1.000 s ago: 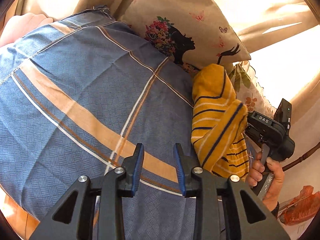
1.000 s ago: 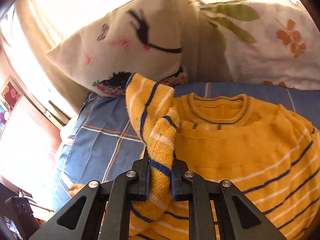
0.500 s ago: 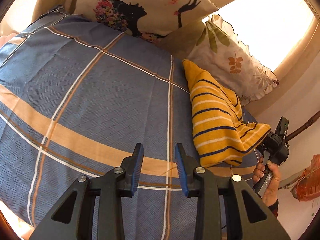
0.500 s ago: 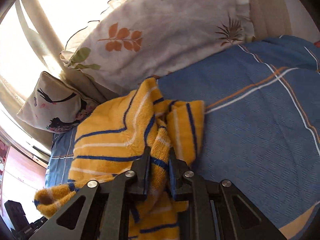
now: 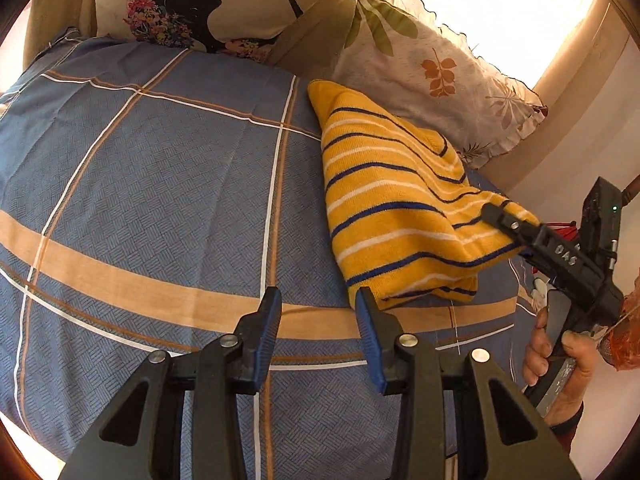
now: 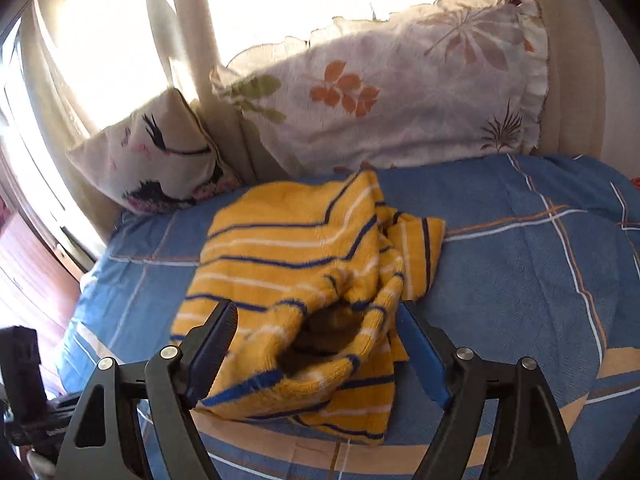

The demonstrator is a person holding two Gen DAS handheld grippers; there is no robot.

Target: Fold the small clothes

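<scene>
1. Bed first: blue plaid bedsheet (image 5: 152,184) fills both views, with a leaf-print pillow (image 6: 400,92) and a lady-print cushion (image 5: 208,4) along the top of the frame against the bright window.
2. Yellow striped sweater (image 6: 296,280) lies bunched mid-frame in the right wrist view, and right of centre in the left view.
3. Right gripper (image 6: 320,352) is spread wide around the near bundle, nothing pinched (looks like a release).
4. Left gripper (image 5: 318,320) is apart and empty, with one fingertip at the sweater's lower corner.
5. I'd pinch a single hem layer at that corner, not the whole wad, then smooth it flat before folding.
</scene>
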